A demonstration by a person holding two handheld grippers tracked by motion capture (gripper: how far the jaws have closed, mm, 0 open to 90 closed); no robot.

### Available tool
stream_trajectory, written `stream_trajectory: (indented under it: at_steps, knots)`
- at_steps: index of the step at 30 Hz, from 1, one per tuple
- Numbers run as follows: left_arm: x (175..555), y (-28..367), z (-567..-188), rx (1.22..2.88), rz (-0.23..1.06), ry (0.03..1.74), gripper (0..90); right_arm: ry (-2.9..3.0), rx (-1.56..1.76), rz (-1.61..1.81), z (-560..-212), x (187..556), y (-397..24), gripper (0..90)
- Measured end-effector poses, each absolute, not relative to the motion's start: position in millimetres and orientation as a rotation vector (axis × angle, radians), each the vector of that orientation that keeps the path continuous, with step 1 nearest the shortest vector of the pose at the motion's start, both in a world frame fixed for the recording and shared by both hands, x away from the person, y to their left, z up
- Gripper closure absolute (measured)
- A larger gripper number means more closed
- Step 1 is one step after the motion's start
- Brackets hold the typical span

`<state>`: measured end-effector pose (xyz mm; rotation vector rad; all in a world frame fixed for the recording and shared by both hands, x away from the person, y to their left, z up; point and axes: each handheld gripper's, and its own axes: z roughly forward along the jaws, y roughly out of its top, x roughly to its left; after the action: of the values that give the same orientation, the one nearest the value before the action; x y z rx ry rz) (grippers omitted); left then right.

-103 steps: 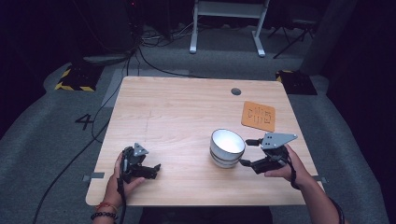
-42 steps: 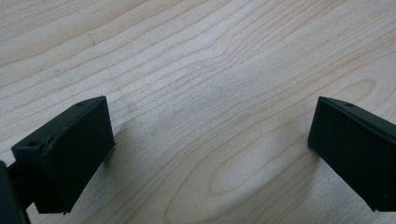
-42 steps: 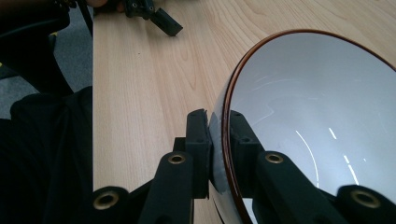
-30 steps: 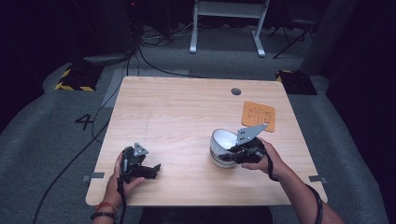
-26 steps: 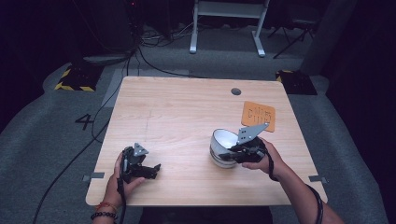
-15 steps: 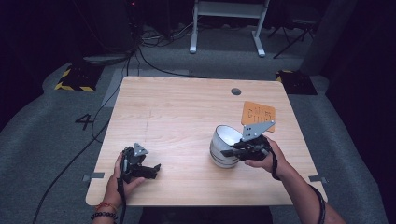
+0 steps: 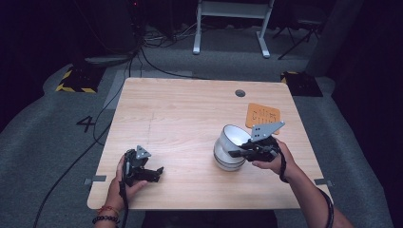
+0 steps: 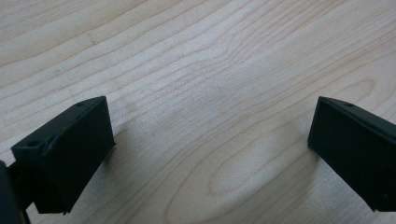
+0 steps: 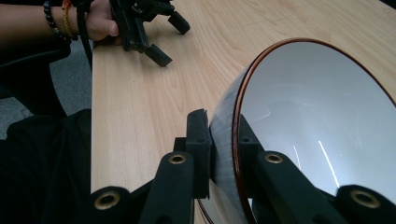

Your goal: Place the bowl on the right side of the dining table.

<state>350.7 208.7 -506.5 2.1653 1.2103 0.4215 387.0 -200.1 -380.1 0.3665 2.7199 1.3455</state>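
A white bowl (image 7: 235,135) with a brown rim is tilted up above a second white bowl (image 7: 227,161) at the right of the wooden table (image 7: 190,114). My right gripper (image 7: 236,153) is shut on the upper bowl's near rim. In the right gripper view, one jaw lies outside the wall and the other inside the bowl (image 9: 317,130), with the right gripper (image 9: 222,128) pinching the rim. My left gripper (image 7: 159,172) rests open on the table at the front left, seen also as the left gripper (image 9: 170,39) farther off. Bare wood lies between the left gripper (image 8: 210,154) jaws.
An orange card (image 7: 263,115) lies flat just behind the bowls. A small round cable hole (image 7: 240,93) sits near the table's far edge. Cables trail over the grey floor at the left, and a white stand is behind the table.
My right gripper came in from the right and took the upper bowl's rim. Over the last second the bowl has tipped and risen slightly. The left gripper stayed put.
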Motion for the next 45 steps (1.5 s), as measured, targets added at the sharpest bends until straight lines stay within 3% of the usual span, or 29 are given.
stream_trajectory:
  at_steps: [45]
  knots:
    - [351,209,-506,2.166,0.421,1.210,0.3,2.526,0.549,1.245,-358,407,-262,81.8]
